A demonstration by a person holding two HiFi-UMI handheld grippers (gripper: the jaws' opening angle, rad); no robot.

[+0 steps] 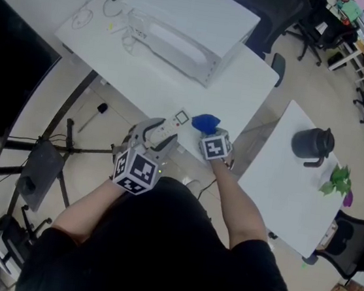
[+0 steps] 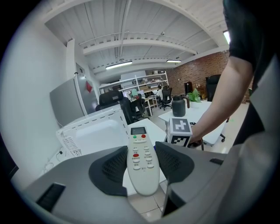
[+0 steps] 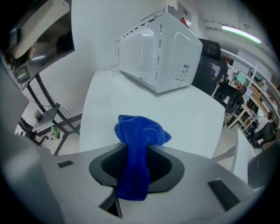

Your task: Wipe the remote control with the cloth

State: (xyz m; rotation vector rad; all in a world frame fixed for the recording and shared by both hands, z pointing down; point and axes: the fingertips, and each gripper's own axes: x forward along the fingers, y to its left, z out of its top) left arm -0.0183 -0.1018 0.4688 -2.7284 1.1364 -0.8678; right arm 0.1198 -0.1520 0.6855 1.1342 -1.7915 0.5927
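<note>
A white remote control, buttons and small screen facing up, sticks out forward from my left gripper, whose pads press on both its long sides. In the head view that remote is held over the near edge of the white table. The blue cloth is bunched between the pads of my right gripper, its tail trailing back over the gripper body and its crumpled top down near the tabletop. From the head view the cloth lies just right of the remote, with my right gripper behind it.
A white microwave-like appliance fills the far half of the table, with cables at its left. A second white table at the right carries a black jug and a small green plant. Stand legs lie on the floor at the left.
</note>
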